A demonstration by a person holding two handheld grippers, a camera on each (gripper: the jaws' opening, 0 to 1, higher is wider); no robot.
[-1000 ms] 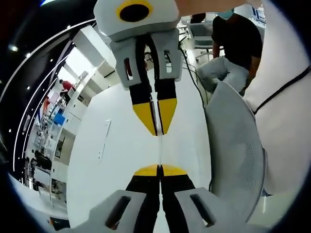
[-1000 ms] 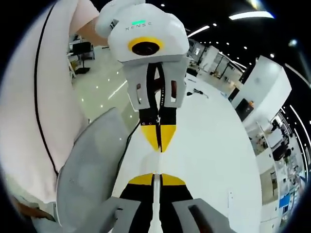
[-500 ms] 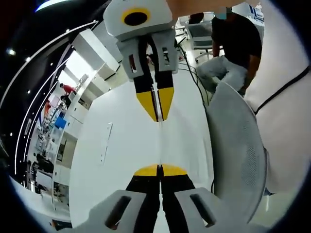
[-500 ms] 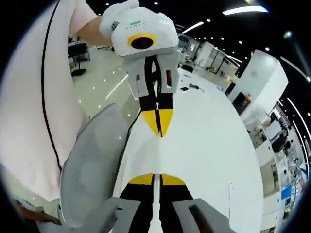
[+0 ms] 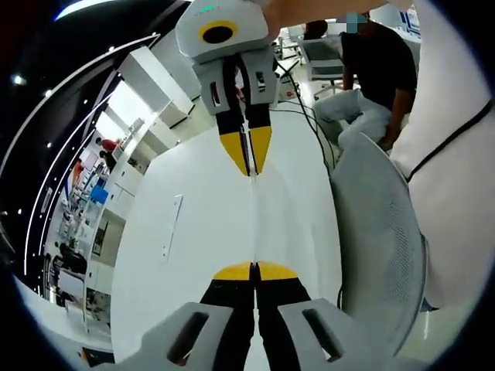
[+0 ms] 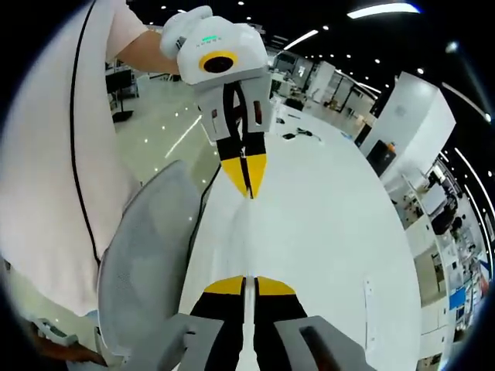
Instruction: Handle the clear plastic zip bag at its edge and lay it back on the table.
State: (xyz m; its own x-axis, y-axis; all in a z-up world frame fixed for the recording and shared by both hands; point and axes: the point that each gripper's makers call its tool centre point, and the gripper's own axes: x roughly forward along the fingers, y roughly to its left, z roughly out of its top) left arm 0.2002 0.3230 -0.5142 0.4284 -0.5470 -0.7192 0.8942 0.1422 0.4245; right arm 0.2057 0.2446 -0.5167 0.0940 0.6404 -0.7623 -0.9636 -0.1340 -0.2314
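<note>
The left gripper (image 5: 254,272) has its yellow-tipped jaws pressed together on a thin pale edge that runs straight ahead to the right gripper (image 5: 247,171), which faces it tip to tip. In the right gripper view the layout mirrors: the right gripper (image 6: 244,286) is closed on the same thin line, and the left gripper (image 6: 246,193) stands opposite. That line is judged to be the clear plastic zip bag (image 5: 253,220) seen edge-on and stretched between the two grippers — it is almost invisible against the white table (image 5: 186,232), so this reading is tentative. A grey mesh chair (image 5: 379,255) stands beside the table, and the person's white sleeve (image 6: 54,154) lies behind it.

Step in hand: the bag is held at opposite ends above the table; the lay-down is not yet done.

Next move, as a judgement — lower both grippers together and keep the bag taut and level until it rests flat on the table, then part both jaw pairs and withdraw along the bag's length so as not to drag it.
</note>
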